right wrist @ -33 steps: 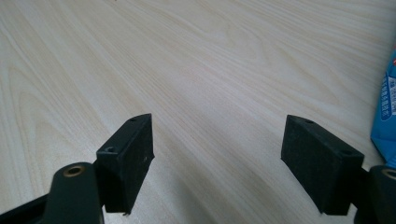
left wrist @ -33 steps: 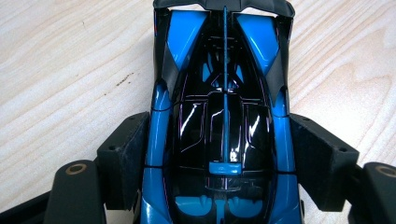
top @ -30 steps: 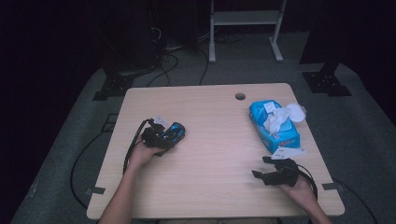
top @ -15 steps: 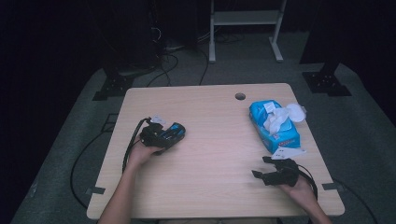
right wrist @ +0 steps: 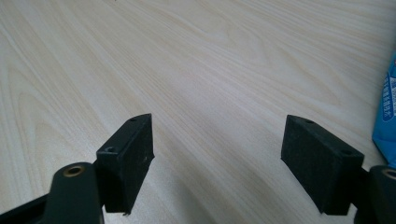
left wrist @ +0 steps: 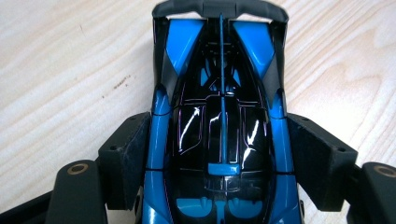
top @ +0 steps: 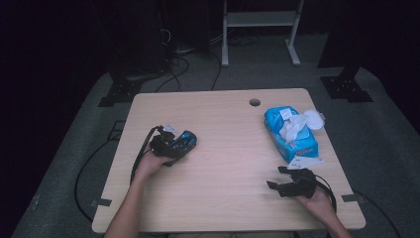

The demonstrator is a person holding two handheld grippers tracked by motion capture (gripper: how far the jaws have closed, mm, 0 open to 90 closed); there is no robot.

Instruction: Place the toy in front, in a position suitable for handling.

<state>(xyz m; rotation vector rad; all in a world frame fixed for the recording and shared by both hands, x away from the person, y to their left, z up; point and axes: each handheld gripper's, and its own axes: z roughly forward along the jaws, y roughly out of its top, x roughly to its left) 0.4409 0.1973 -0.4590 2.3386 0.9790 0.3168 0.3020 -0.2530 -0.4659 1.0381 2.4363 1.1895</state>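
Toy car (left wrist: 219,140) sits clamped in left gripper (left wrist: 219,154) on table (top: 223,148).

I see bare light wooden tabletop (top: 223,158) across the middle, wide enough for either hand to cross. On the right, the blue plastic tissue pack (top: 291,133) with its white tissue blocks the far-right side.
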